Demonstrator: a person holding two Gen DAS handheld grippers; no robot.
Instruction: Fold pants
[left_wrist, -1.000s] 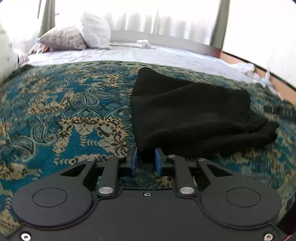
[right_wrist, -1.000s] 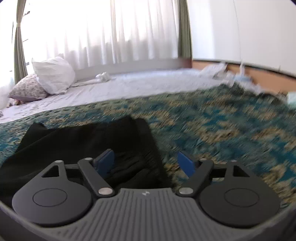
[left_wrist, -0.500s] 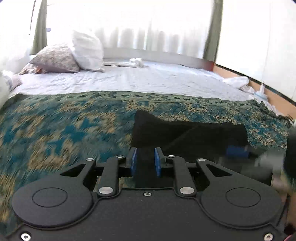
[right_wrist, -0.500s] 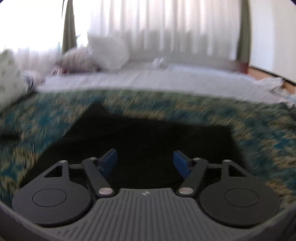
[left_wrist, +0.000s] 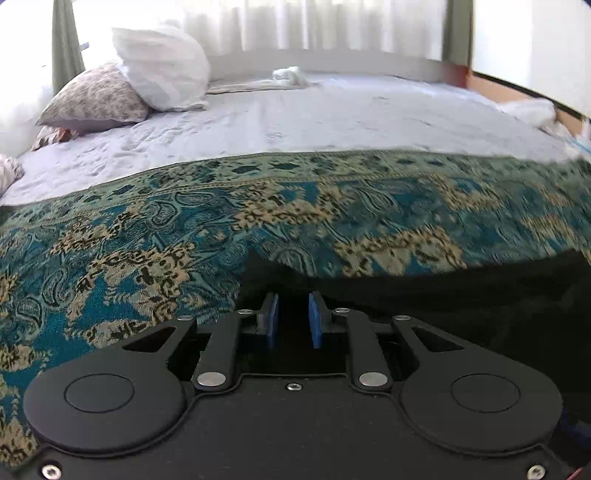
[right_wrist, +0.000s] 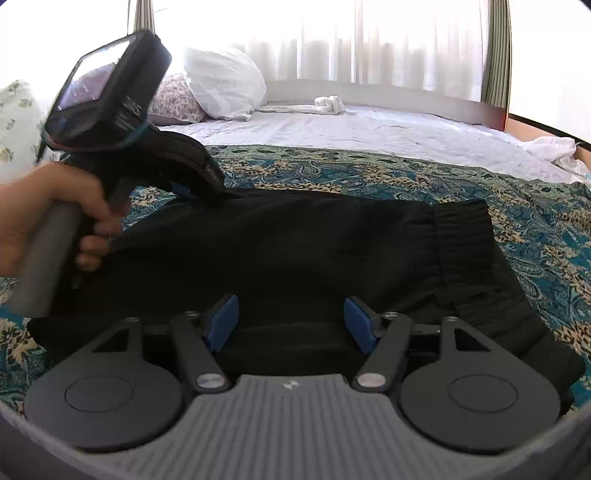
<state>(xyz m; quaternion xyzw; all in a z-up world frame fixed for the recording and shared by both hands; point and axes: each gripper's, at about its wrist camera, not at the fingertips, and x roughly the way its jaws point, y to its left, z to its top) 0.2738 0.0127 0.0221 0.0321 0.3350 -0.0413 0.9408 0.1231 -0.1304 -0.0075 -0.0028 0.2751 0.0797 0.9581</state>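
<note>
The black pants (right_wrist: 295, 251) lie folded on the teal patterned blanket (right_wrist: 535, 229), waistband to the right. In the left wrist view the pants (left_wrist: 443, 295) fill the lower right. My left gripper (left_wrist: 292, 319) has its blue pads close together on the far left corner of the pants. It also shows in the right wrist view (right_wrist: 199, 190), held by a hand, its tips at that corner. My right gripper (right_wrist: 291, 323) is open and empty, just above the near edge of the pants.
The blanket (left_wrist: 147, 240) covers the near part of a bed with a pale sheet (left_wrist: 332, 122). A white pillow (left_wrist: 162, 66) and a patterned pillow (left_wrist: 92, 99) sit at the far left. A rolled white cloth (right_wrist: 325, 105) lies near the headboard. Curtains hang behind.
My left gripper has carried the pants' corner away from me across the blanket. My right gripper has swung left from the pants' right end to face their middle, still open.
</note>
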